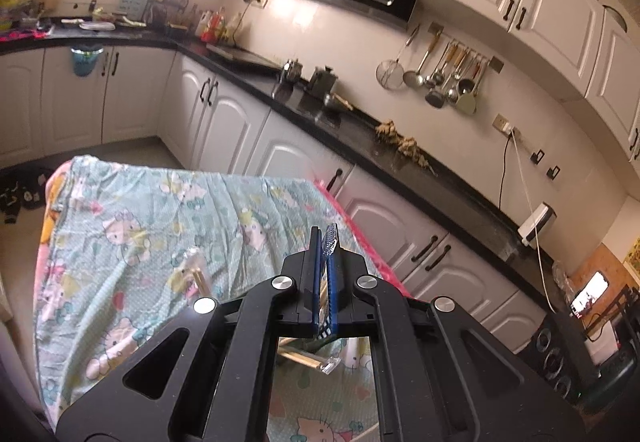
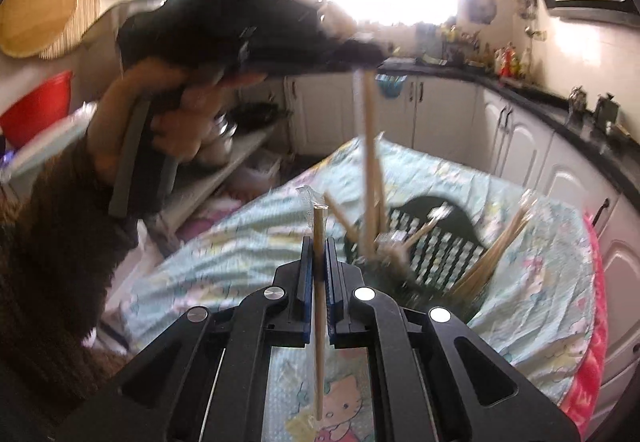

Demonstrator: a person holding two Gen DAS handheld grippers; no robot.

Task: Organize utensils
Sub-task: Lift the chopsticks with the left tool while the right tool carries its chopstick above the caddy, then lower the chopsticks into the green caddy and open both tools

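**Inspector:** Start with the biggest item. What is under you?

**Me:** The table (image 2: pixel 248 242), under a cartoon-print cloth that lies wrinkled and slopes off the far edge. A dark slotted basket (image 2: pixel 436 250) sits on it, with loose chopsticks (image 2: pixel 496 246) leaning out of it at angles. I judge a knock from either tool could tip them onto the cloth, or off the edge.

**Inspector:** Your left tool?

**Me:** The left gripper (image 2: pixel 362 56), seen blurred from the right wrist camera, is closed. A wrapped pair of chopsticks (image 2: pixel 371 146) hangs from its tip over the basket, held near the top end only. That long free length could swing and strike the leaning sticks.

**Inspector:** Its own camera?

**Me:** It shows the blue pads pressed together; the held pair is not visible there.

**Inspector:** And the right?

**Me:** The right gripper (image 2: pixel 319 262) is clamped on a single chopstick (image 2: pixel 319 306), still in its clear wrapper, standing nearly upright, above the cloth beside the basket. The film is slick; I judge the stick may slide or pivot between the pads.
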